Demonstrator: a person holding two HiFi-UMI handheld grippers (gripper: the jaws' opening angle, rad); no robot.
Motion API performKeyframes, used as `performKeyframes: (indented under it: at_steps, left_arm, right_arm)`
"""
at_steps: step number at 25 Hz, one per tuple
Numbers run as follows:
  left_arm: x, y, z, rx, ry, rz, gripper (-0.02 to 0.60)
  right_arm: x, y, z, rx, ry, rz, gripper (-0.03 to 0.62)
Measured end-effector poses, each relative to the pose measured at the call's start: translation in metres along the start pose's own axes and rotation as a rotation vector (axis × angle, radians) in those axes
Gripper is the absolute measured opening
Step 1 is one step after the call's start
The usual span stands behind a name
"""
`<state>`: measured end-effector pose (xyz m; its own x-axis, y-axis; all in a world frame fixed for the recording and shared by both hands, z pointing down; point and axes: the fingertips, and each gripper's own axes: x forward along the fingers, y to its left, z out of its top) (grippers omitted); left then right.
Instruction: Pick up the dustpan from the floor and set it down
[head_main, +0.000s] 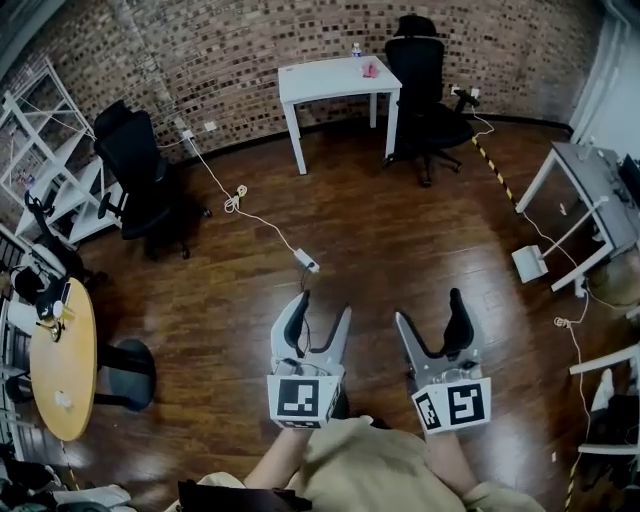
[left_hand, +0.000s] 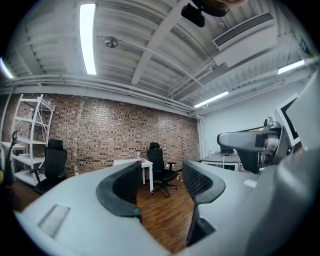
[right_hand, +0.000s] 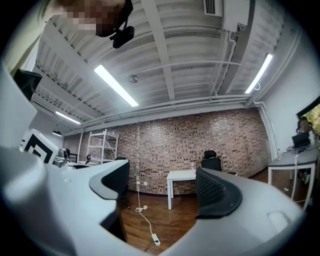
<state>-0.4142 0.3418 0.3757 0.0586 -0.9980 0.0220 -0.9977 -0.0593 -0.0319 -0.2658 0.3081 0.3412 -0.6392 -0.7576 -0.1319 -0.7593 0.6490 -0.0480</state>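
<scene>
Evidently the search step is in hand: the left tool and the right tool are both released, jaws apart, with only the dark wooden floor beyond them. No dustpan shows for certain. A white wedge-shaped thing on the floor at far right, beside the grey table, may be it (too small to tell). The next move calls for turning right, nearing it and lowering one tool to its handle.
</scene>
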Motion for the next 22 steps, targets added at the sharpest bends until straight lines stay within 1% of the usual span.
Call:
performKeyframes:
  at_steps: [3, 6, 8, 11, 13, 16, 18, 22]
  left_arm:
    - [0.048, 0.025, -0.001, 0.001, -0.01, -0.003, 0.25]
    - [0.109, 0.046, -0.005, -0.022, -0.023, -0.042, 0.249]
    - [0.149, 0.067, 0.001, -0.028, -0.031, -0.065, 0.249]
    - [0.206, 0.1, 0.008, -0.04, -0.051, -0.088, 0.242]
    - [0.236, 0.12, 0.011, -0.055, -0.067, -0.087, 0.242]
    - [0.277, 0.149, 0.006, -0.042, -0.061, -0.087, 0.242]
    - [0.304, 0.155, 0.002, -0.036, -0.052, -0.106, 0.242]
    - [0.355, 0.145, -0.005, -0.041, -0.021, -0.135, 0.241]
  right_arm:
    - [0.052, -0.01, -0.018, -0.004, 0.015, 0.01, 0.403]
    - [0.11, -0.025, -0.04, -0.007, 0.054, 0.012, 0.403]
    - [0.155, -0.031, -0.047, -0.009, 0.073, 0.012, 0.403]
    - [0.223, -0.041, -0.051, -0.026, 0.075, 0.01, 0.403]
    - [0.254, -0.045, -0.054, -0.026, 0.074, 0.007, 0.403]
    - [0.289, -0.054, -0.063, -0.012, 0.074, -0.022, 0.403]
    - [0.306, -0.068, -0.068, -0.009, 0.086, -0.048, 0.403]
    - [0.335, -0.112, -0.076, 0.001, 0.106, -0.082, 0.403]
